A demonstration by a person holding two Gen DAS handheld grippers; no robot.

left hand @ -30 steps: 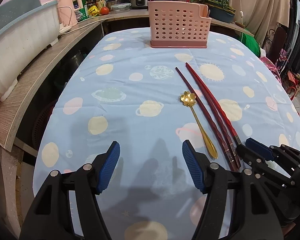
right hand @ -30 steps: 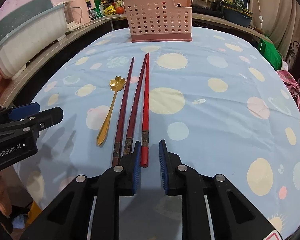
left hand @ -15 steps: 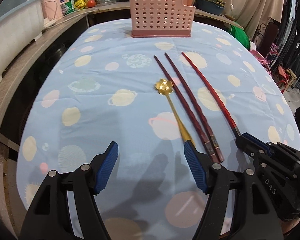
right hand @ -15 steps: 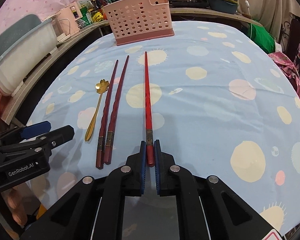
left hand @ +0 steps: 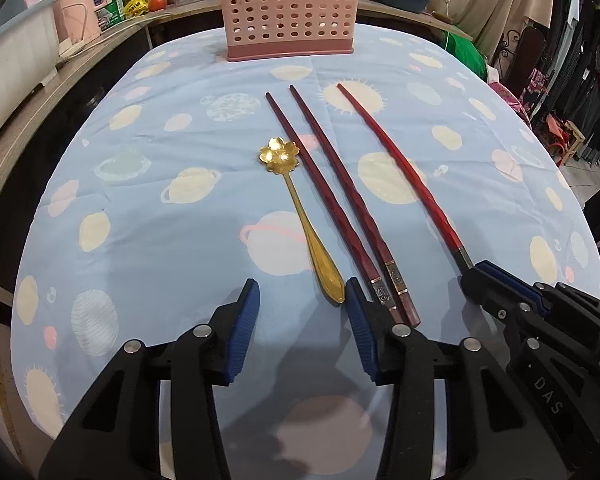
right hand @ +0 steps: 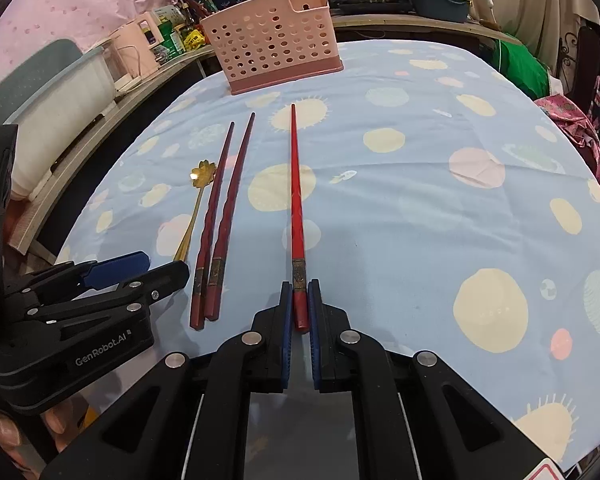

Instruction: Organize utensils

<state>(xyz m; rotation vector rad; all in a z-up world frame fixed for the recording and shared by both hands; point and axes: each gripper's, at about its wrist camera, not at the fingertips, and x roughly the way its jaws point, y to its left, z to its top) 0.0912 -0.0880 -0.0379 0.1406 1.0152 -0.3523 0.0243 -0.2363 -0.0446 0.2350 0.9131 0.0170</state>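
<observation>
My right gripper (right hand: 300, 300) is shut on the near end of a bright red chopstick (right hand: 296, 200), also seen in the left wrist view (left hand: 400, 172), where the right gripper (left hand: 484, 276) is at lower right. Two dark red chopsticks (left hand: 340, 200) (right hand: 220, 216) lie side by side on the cloth. A gold flower-headed spoon (left hand: 296, 208) (right hand: 196, 200) lies left of them. My left gripper (left hand: 300, 312) is open, low over the cloth, its right finger beside the spoon handle's tip. A pink perforated utensil basket (left hand: 288, 12) (right hand: 272, 40) stands at the table's far end.
The table has a blue planet-print cloth (left hand: 140, 220). A wooden counter (left hand: 40, 92) runs along the left with a white tub (right hand: 56, 120) and jars. Pots and a green bundle (right hand: 520, 64) sit behind and to the right.
My right gripper closed on the red chopstick and swung it rightward, apart from the dark pair. My left gripper moved toward the spoon handle and narrowed its opening.
</observation>
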